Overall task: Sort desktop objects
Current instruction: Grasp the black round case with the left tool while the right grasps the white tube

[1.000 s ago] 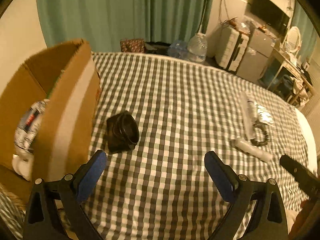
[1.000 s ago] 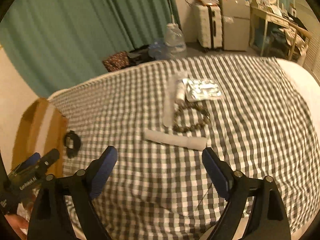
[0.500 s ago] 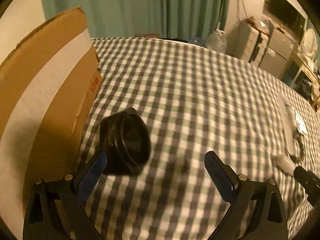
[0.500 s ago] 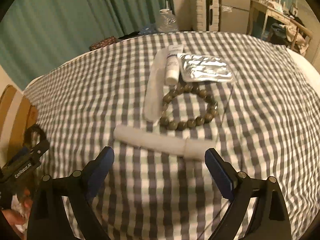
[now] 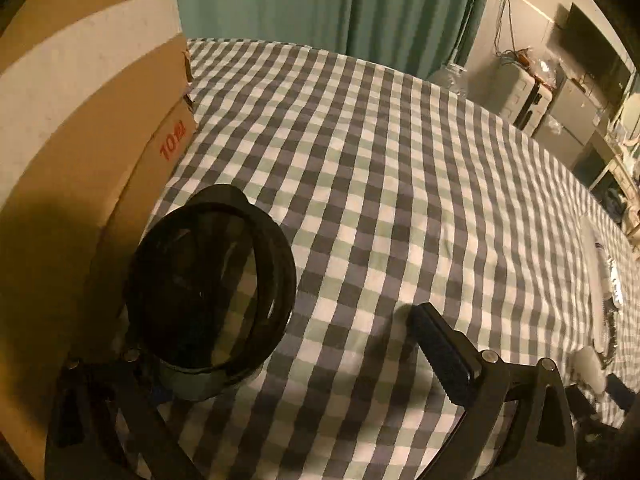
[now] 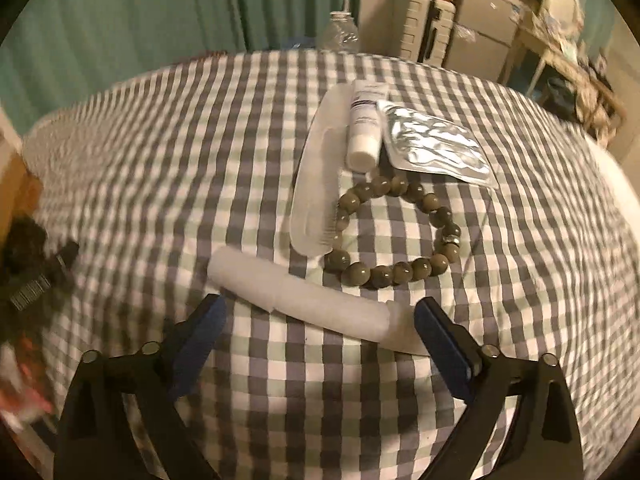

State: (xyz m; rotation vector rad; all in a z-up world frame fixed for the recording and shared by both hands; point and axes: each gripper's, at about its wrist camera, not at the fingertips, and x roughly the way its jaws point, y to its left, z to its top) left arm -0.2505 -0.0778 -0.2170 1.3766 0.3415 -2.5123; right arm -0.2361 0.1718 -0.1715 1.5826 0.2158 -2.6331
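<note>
1. A checked cloth (image 5: 400,184) in grey, white and pale green covers the surface; green curtains (image 5: 340,0) hang behind it, with suitcases (image 6: 420,24) and shelves further back.
2. A cardboard box (image 5: 80,128) stands at the cloth's left edge, red print on its side.
3. A black ring-shaped band (image 5: 212,280), a coil of dark loops, lies just beside the box wall.
4. The left gripper (image 5: 296,344) is spread wide. The band sits at its left finger and hides that finger's tip; whether they touch I cannot tell. The right finger (image 5: 444,352) is well clear of the band.
5. The right gripper (image 6: 320,328) is also spread wide, holding nothing. A white tube (image 6: 304,300) lies crosswise between its fingertips, not pinched.
6. Beyond the tube lies a bead bracelet (image 6: 396,232), its left side touching a clear comb (image 6: 316,176).
7. A small white bottle (image 6: 364,128) lies beside the comb, next to a foil blister pack (image 6: 436,144).
</note>
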